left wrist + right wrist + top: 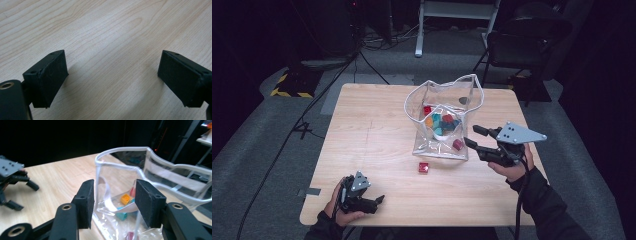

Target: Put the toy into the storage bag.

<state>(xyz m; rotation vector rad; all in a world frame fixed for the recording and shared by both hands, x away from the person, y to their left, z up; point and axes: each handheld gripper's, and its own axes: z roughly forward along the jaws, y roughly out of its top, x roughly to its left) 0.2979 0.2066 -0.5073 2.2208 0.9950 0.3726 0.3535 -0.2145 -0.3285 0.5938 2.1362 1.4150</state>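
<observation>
A clear plastic bag point(447, 95) stands open at the middle of the wooden table point(362, 130), with several coloured blocks point(442, 122) inside. A loose red block point(423, 167) lies on the table just in front of it. My right gripper point(471, 135) is at the bag's right front corner, pointing left, open. In the right gripper view its jaws frame the bag's corner point(155, 175) and an orange block point(125, 199) without pressing on anything. My left gripper point(379, 200) rests near the front left edge, open over bare wood point(112, 37). It also appears far off point(15, 185) in the right gripper view.
A dark chair point(527, 40) and a white desk frame point(457, 15) stand beyond the table's far edge. Cables and a yellow-and-black striped base point(292, 85) lie on the grey floor at the left.
</observation>
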